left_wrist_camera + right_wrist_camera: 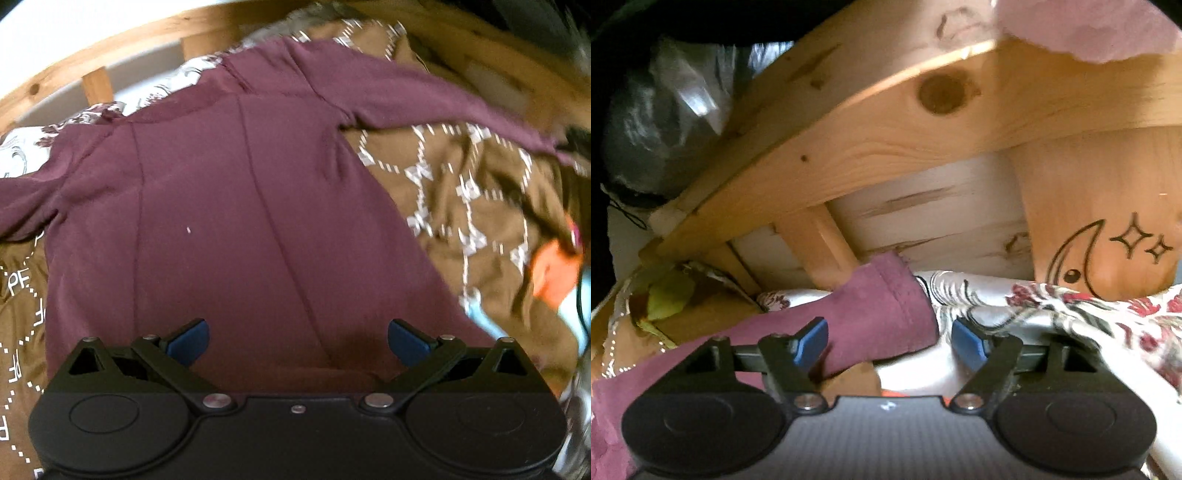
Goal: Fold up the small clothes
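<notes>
A maroon long-sleeved top (236,206) is spread flat across a brown patterned blanket (461,206), its hem lying directly beneath the left gripper (298,341), whose blue-padded jaws are held wide apart and empty. The sleeve cuff (886,306) is seen between the parted jaws of the right gripper (890,341), ungrasped, before a wooden bed frame (886,140)

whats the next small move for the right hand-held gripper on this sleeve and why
Probably ease the right hand-held gripper forward and close on the sleeve cuff. Its jaws are open with the cuff lying between them, not pinched. The maroon shirt lies spread flat with the sleeve out to the side, so folding that sleeve in seems next.
</notes>
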A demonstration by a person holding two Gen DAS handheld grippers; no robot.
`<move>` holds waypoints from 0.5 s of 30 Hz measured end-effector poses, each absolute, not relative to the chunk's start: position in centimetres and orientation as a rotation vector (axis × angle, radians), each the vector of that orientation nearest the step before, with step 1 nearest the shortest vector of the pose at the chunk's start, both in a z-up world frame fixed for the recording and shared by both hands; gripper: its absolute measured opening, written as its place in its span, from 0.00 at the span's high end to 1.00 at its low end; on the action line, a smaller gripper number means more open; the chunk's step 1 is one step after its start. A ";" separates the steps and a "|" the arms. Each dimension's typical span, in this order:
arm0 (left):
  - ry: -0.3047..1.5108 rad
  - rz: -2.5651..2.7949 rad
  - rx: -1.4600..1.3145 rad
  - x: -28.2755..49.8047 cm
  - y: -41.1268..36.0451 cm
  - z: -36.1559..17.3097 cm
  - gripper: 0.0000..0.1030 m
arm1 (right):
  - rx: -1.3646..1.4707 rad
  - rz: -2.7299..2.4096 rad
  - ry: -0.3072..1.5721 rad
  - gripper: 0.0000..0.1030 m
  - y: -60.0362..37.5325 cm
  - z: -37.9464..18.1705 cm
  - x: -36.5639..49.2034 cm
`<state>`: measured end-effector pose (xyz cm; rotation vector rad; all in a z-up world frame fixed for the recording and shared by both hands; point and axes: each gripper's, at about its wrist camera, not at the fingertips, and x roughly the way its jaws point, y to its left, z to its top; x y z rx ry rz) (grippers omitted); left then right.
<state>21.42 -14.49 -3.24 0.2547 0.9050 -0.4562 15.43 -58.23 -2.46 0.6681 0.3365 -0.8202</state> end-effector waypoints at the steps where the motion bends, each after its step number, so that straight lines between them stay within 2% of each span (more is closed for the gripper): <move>1: 0.909 -0.455 0.270 21.2 -14.4 -3.4 0.01 | 0.664 -0.814 0.350 0.41 -58.4 -2.6 15.5; 2: 0.913 -0.451 0.282 21.0 -14.4 -3.6 0.01 | 0.667 -0.809 0.369 0.48 -58.5 -2.8 15.9; 4: 0.920 -0.442 0.285 20.8 -14.0 -3.5 0.01 | 0.683 -0.803 0.379 0.70 -58.7 -3.3 16.1; 6: 0.920 -0.419 0.276 21.0 -13.4 -2.9 0.01 | 0.674 -0.781 0.361 0.83 -58.6 -3.2 16.1; 9: 0.901 -0.372 0.250 21.9 -12.4 -1.1 0.01 | 0.622 -0.757 0.316 0.89 -57.5 -2.3 15.9; 15: 0.833 -0.215 0.200 23.3 -9.2 2.2 0.01 | 0.395 -0.623 0.218 0.90 -52.6 3.2 16.5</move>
